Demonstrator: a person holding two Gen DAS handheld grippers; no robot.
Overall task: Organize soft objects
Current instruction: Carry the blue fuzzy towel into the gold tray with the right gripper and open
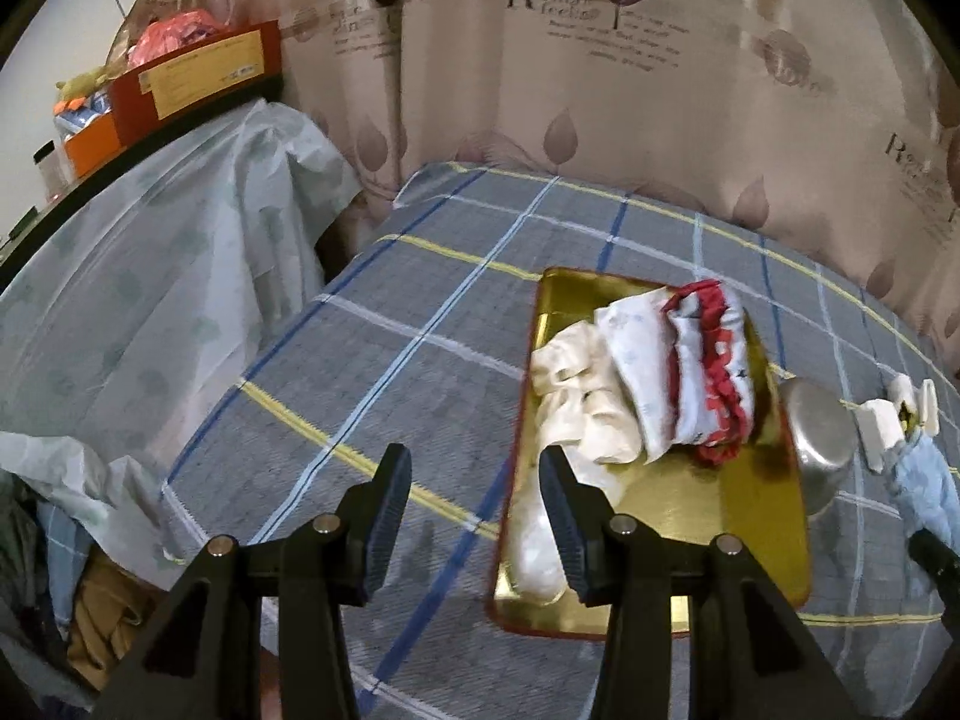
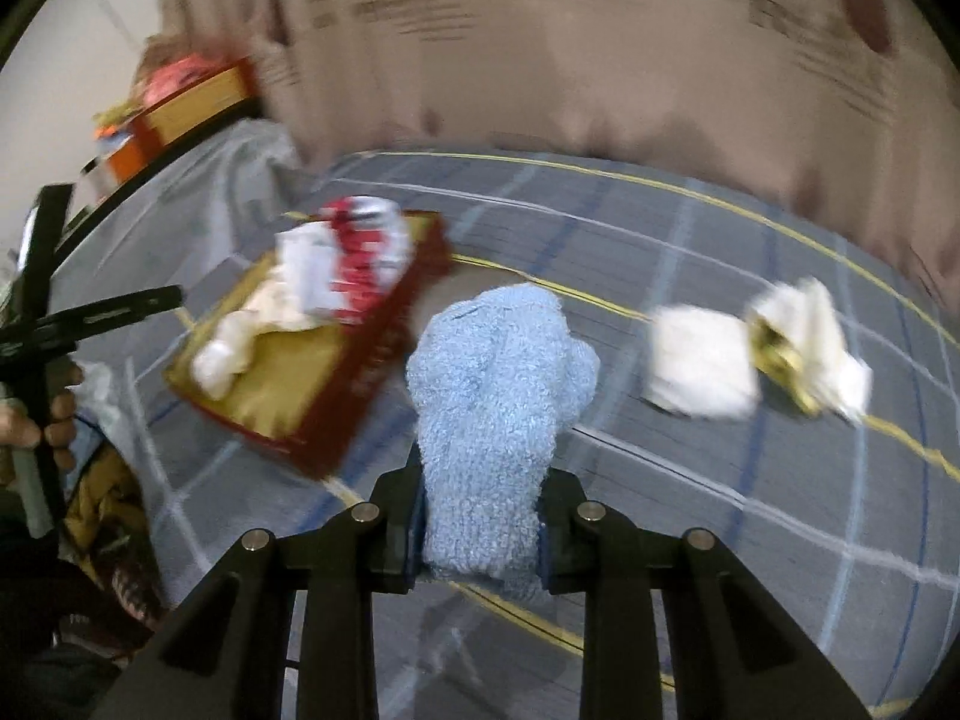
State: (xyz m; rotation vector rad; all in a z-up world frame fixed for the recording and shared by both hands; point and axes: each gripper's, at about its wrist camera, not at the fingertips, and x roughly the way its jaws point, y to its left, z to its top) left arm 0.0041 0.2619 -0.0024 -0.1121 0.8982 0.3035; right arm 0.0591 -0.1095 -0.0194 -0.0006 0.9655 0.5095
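Tongs on the left (image 1: 474,480) stand wide and empty over the plaid bed (image 1: 420,300), just beside the gold tray (image 1: 708,504), where a cream cloth (image 1: 576,414) and a red-and-white piece (image 1: 714,372) already lie. Right tongs (image 2: 480,516) grip a fluffy blue cloth (image 2: 498,372), lifted near the tray's red wall (image 2: 384,354); white items (image 2: 702,360) lie further right, too blurred to identify. Carrying to the tray seems the step in hand; next, the blue cloth needs lowering onto bare gold, then release. Curtain (image 1: 600,60) lettering reads "Romantic feeling", partly legible.

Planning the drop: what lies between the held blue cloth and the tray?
Only bare plaid bedsheet, per the right wrist view, separates the blue cloth from the tray.
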